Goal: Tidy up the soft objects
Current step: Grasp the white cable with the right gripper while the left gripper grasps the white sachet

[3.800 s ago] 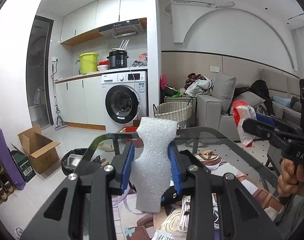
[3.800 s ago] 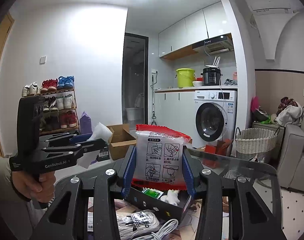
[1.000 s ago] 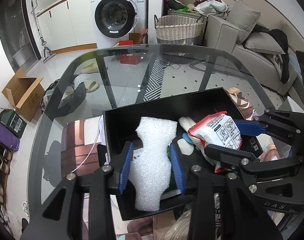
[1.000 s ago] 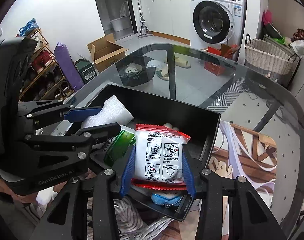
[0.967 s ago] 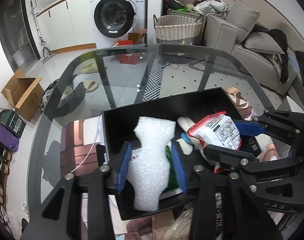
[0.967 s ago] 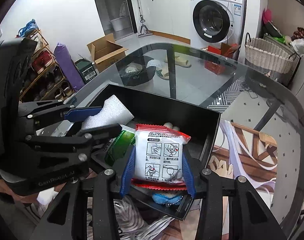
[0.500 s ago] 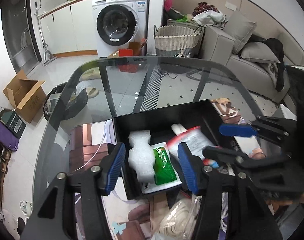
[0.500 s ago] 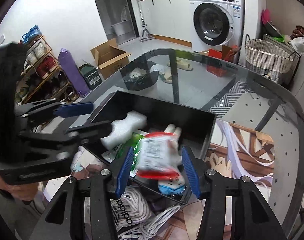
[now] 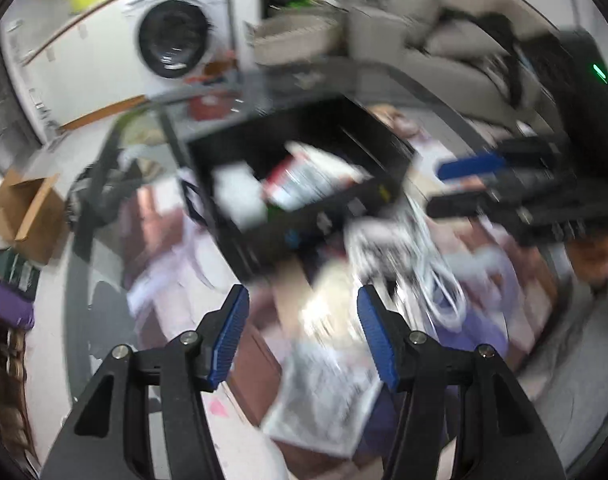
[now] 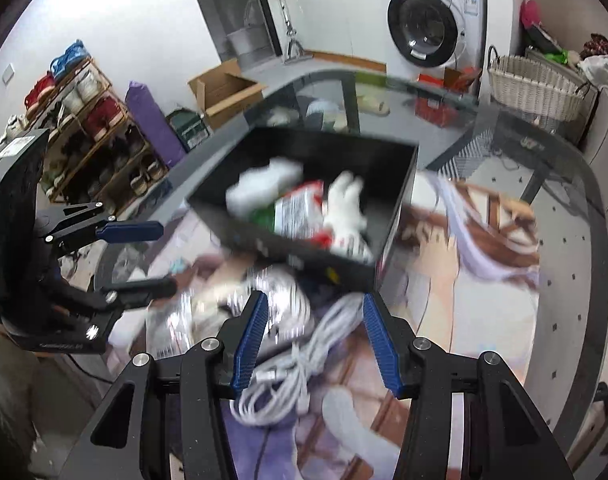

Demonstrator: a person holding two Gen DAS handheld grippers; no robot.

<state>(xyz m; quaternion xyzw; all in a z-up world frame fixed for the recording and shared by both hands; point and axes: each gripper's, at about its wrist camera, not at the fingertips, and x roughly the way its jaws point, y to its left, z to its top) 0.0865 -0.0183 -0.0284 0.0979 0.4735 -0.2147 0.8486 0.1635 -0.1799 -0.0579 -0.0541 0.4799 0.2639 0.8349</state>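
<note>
Foam piece (image 10: pixel 264 188) lies in the box (image 10: pixel 400 200); left gripper (image 9: pixel 302 336), just opening, holds nothing.

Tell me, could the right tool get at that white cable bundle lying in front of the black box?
Probably yes. The right tool is open and empty, and the cable lies just below it on the table, in front of the box, with nothing over it.

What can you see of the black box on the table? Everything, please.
The black box is an open-topped, straight-walled rectangular bin, matte and dark inside and out, with small blurred labels on its near wall. It sits flat on the glass table, beyond both grippers and untouched by either. Inside lie a white foam piece, a red-and-white packet, something green beside the packet and a white plush toy. A white cable bundle lies just in front of it.
</note>
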